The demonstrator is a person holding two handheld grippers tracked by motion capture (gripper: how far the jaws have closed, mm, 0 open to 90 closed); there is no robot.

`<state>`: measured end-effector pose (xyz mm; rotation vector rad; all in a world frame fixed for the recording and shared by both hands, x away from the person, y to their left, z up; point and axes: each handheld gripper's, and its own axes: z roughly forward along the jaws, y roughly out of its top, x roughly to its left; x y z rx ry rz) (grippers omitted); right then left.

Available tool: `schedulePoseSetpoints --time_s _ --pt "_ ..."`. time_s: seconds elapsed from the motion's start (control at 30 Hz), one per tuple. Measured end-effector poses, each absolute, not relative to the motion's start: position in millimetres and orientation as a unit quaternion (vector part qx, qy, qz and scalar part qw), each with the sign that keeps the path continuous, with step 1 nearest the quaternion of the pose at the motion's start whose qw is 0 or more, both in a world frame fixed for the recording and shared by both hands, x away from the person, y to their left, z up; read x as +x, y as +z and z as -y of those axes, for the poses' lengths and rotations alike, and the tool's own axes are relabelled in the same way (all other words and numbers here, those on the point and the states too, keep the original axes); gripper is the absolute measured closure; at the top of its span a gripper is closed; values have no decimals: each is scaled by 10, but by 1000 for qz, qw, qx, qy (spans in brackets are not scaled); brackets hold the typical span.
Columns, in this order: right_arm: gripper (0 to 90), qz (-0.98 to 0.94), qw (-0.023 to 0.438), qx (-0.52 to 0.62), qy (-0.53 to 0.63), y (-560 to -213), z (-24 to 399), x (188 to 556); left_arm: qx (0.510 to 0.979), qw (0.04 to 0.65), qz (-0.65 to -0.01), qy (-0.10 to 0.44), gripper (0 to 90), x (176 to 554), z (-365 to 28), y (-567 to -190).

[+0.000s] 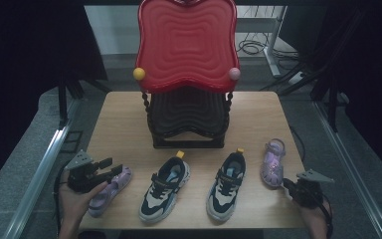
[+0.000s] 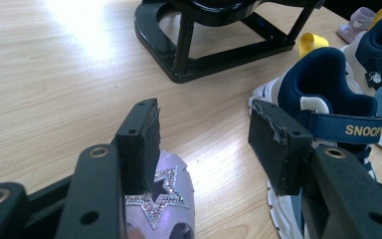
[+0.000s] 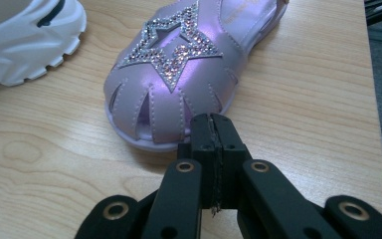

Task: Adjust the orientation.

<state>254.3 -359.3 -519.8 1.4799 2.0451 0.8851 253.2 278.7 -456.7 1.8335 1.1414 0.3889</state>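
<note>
Left gripper [image 1: 113,167] held wide over left sandal [image 1: 110,190]; right gripper [image 3: 214,124] closed empty at right sandal [image 3: 189,69] toe. Risk: sandal pushed, not grasped, unless jaws reopened.

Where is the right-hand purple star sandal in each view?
High view: right purple sandal near the table's right edge, just ahead of the right tool.
Left gripper view: sandal small in the top right corner, probably its heel.
Right gripper view: sandal top centre, toe at the shut tool's tips.
Shared landmark: navy sneaker beside it.
</note>
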Motion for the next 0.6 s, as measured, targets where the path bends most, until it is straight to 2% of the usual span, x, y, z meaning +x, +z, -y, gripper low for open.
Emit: schedulePoseSetpoints --time_s 0.6 --pt "889 -757 230 524 315 -5176 3470 2564 746 450 -467 152 450 2533 -2824 -4563"
